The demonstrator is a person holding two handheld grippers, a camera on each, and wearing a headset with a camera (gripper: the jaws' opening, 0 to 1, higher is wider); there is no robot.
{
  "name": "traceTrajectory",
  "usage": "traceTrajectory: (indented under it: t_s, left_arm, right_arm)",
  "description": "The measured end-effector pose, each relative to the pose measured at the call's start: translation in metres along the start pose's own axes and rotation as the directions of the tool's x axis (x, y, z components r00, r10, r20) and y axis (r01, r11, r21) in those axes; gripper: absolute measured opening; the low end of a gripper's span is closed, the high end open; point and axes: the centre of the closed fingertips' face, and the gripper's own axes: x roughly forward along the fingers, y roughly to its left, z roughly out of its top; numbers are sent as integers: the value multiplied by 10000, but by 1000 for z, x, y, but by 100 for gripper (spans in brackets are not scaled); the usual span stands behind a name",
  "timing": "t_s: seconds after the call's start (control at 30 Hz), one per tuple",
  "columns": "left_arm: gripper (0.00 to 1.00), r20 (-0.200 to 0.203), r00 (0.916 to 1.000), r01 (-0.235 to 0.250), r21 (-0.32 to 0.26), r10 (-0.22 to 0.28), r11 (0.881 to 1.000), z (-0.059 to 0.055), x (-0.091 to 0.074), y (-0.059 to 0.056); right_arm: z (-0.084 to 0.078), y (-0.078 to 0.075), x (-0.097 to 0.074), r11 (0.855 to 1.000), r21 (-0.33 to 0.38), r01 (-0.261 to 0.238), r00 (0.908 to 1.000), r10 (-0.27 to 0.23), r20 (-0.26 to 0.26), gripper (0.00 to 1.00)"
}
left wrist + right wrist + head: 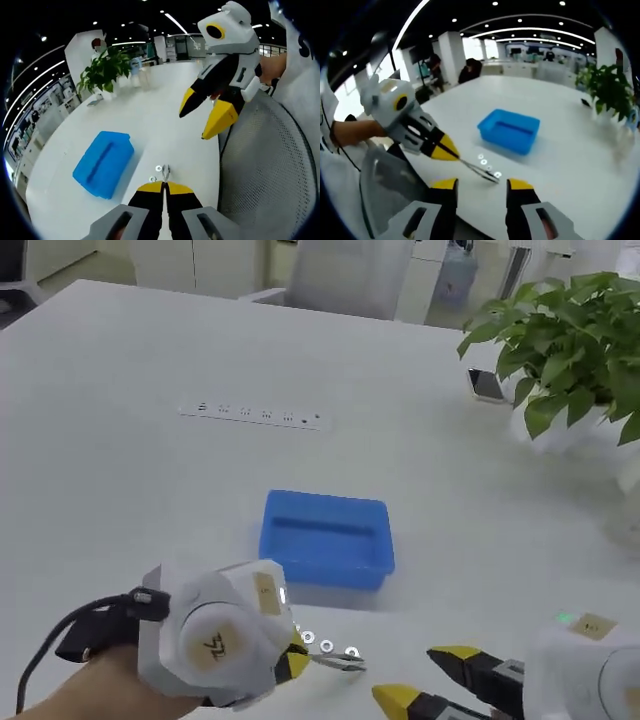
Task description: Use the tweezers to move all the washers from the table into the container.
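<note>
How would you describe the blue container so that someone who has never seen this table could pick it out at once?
Start at the wide white table, then look between the long white power strip and the small silver metal washers. There sits a shallow rectangular blue plastic container, open on top; it is the only brightly coloured box there.

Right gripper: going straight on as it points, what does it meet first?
Likely the tips of the tweezers held in the left gripper, right by the washers on the table; depth is unclear.
</note>
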Motion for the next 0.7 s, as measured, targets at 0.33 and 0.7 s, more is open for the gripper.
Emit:
traceTrajectory:
  t_s: [0.33, 0.7]
  left_arm:
    - [0, 225, 9996, 152, 1093, -178, 9939, 29, -18, -14]
    - [0, 260, 9936, 1018, 2234, -1103, 9694, 55, -47, -35]
  right_arm:
    - [-3, 32, 14, 9792, -1416, -1454, 9884, 1372, -657, 23]
    - [6, 59, 23, 8563, -4314, -2839, 9585, 2410, -1524, 21]
